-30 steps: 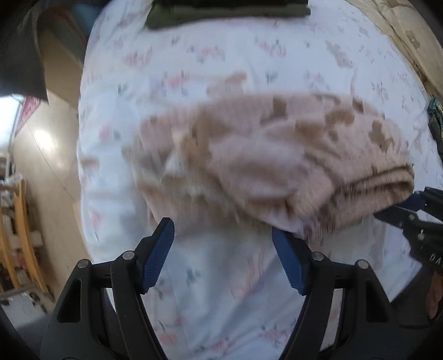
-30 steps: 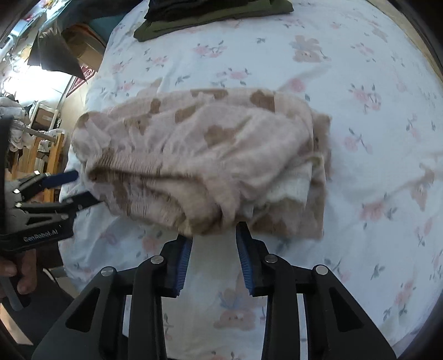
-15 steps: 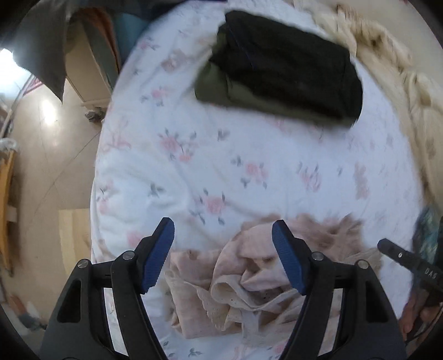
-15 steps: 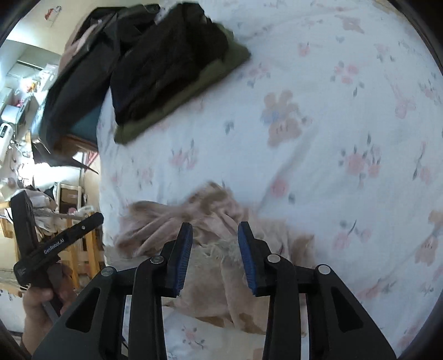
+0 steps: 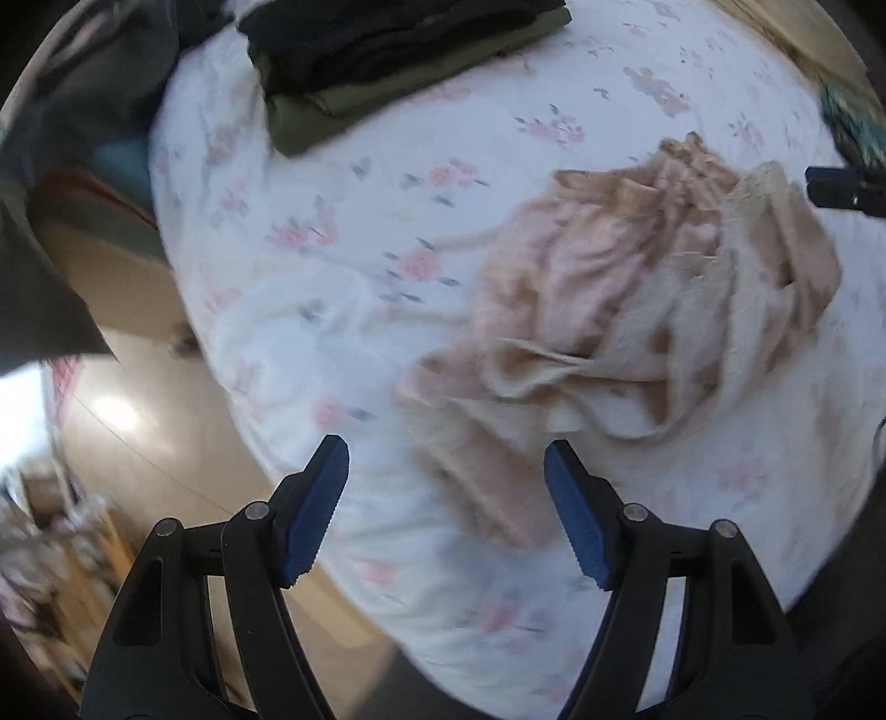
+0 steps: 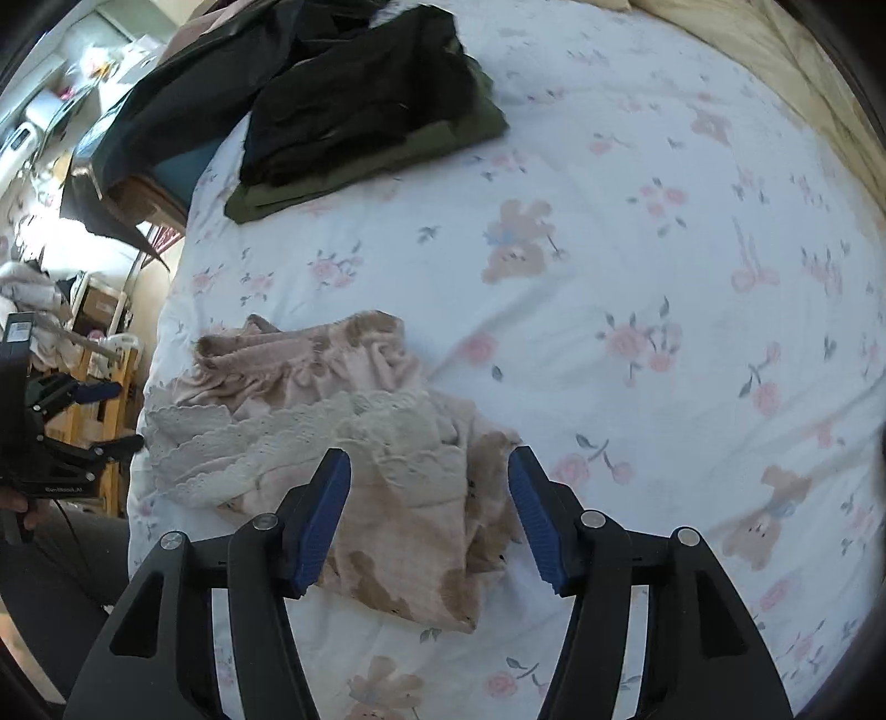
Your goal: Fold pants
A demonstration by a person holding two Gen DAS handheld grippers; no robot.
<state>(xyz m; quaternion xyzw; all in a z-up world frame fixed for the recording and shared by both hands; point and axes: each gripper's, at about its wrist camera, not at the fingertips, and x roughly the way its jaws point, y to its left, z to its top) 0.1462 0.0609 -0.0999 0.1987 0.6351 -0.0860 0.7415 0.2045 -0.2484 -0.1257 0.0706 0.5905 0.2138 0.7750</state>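
Note:
The beige-pink fleece pants (image 6: 343,421) with brown patches and a cream lace trim lie crumpled near the bed's left edge. In the left wrist view the pants (image 5: 637,310) lie ahead and to the right, blurred. My right gripper (image 6: 429,515) is open and empty, hovering over the near end of the pants. My left gripper (image 5: 446,509) is open and empty, above the bed edge just short of the pants. It also shows at the left of the right wrist view (image 6: 83,415). The right gripper's tip shows at the right edge of the left wrist view (image 5: 841,188).
The bed has a white floral sheet (image 6: 637,277). A stack of folded dark clothes (image 6: 360,122), black on olive, lies at the far left corner and also shows in the left wrist view (image 5: 387,50). Beyond the bed's left edge are floor (image 5: 138,432) and furniture (image 6: 99,332).
The pants, bunched and held up a second ago, now lie loose and crumpled on the sheet. My right gripper has opened wide. Both grippers have pulled back above the pants.

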